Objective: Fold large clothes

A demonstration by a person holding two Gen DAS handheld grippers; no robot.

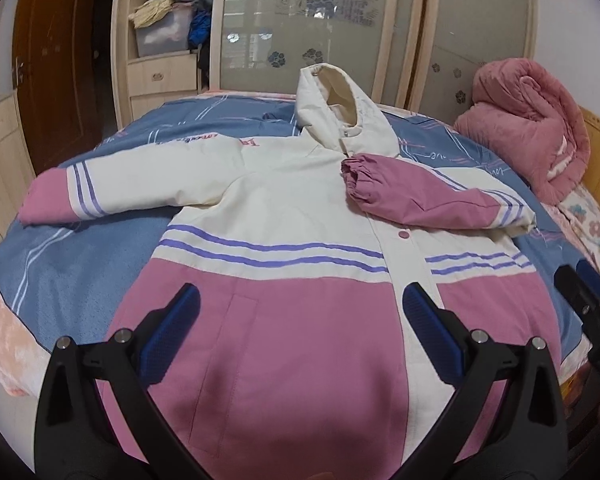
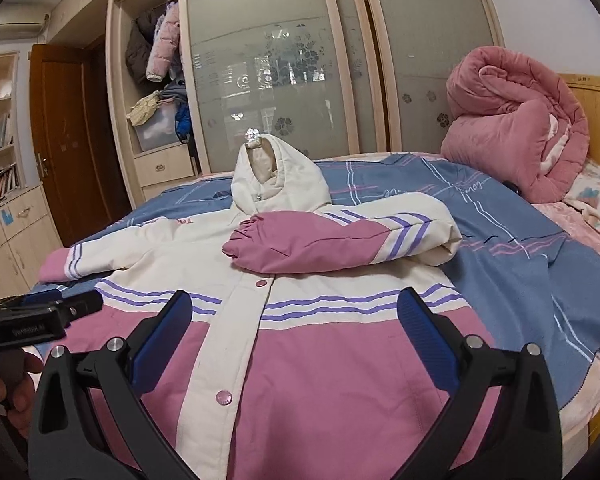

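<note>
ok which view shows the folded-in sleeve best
The right wrist view: the folded sleeve lies nearly centred across the jacket chest, cuff to elbow fold unobstructed. The left wrist view shows it too, but off to the right and more distorted.

One jacket (image 2: 300, 360) lies on one bed (image 2: 520, 248), with two sleeves, one hood (image 2: 276, 176) and two pink snap buttons showing on its front placket, one upper button (image 2: 262, 283) and one lower button (image 2: 224, 397). Two grippers are in view, the left gripper (image 1: 300, 312) and the right gripper (image 2: 292, 320), each with two blue-padded fingers spread wide and nothing between them. Behind the bed there is one rolled pink quilt (image 2: 512, 120), one wardrobe with two frosted sliding doors (image 2: 268, 60), one brown door (image 2: 68, 140) and one clear storage box (image 2: 156, 128).
</note>
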